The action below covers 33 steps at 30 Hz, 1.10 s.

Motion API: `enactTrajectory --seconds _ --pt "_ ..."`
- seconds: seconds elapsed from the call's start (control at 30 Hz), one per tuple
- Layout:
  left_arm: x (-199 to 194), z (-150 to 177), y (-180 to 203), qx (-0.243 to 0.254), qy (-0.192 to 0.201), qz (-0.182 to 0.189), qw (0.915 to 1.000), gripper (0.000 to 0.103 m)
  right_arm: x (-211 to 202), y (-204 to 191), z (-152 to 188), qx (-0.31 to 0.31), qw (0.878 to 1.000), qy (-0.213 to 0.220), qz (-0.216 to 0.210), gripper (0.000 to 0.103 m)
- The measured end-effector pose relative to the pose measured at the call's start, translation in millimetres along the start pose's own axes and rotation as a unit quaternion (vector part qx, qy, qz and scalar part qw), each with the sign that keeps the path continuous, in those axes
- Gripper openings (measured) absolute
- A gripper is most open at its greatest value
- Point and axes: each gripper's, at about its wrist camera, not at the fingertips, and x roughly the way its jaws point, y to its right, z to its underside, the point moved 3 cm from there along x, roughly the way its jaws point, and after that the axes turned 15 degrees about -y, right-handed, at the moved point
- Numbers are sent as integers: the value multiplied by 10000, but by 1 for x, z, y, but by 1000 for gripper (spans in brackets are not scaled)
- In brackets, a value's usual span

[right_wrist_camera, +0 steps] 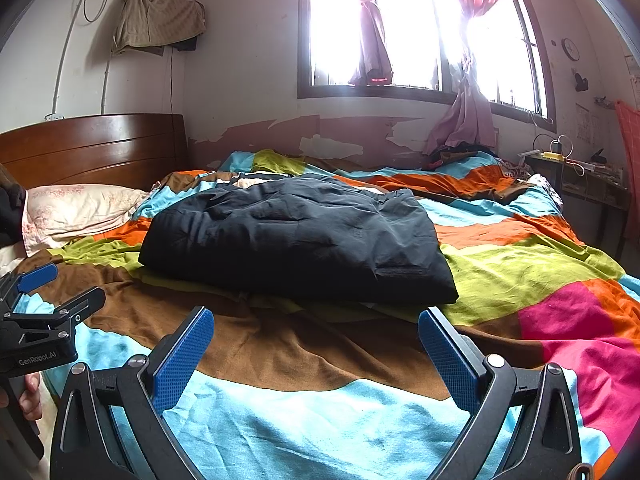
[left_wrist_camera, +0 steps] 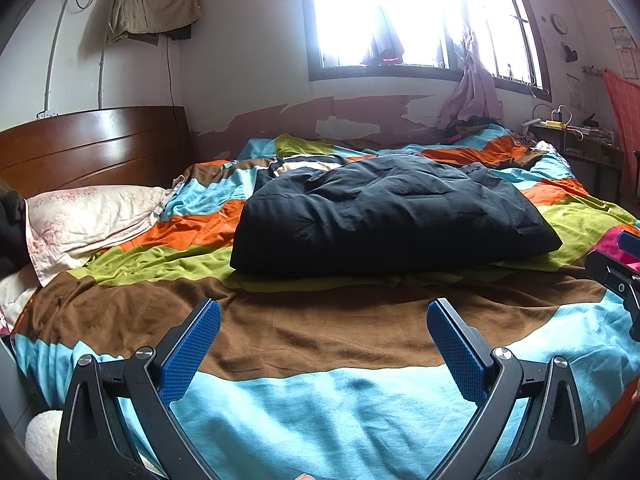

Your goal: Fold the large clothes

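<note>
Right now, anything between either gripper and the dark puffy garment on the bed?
Nothing visible. The left gripper and right gripper are both open, with only bare striped multicolour bedspread between them and the black padded jacket, folded mid-bed.

One dark folded garment, one pillow — two grippers.

You have a multicoloured patchwork bedspread, a pale floral pillow beside a wooden headboard, and a bright curtained window behind.
</note>
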Motion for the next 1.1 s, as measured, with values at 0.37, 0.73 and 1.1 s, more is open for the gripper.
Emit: enactTrajectory --seconds 0.37,0.73,1.1 --pt "0 1 1 0 5 2 10000 101 -1 0 -2 -22 10000 7 -11 103" --pt "0 1 1 -7 6 3 10000 101 -1 0 -1 -17 10000 9 -9 103" --pt "0 1 1 -1 9 7 10000 101 -1 0 -1 -20 10000 12 -6 103"
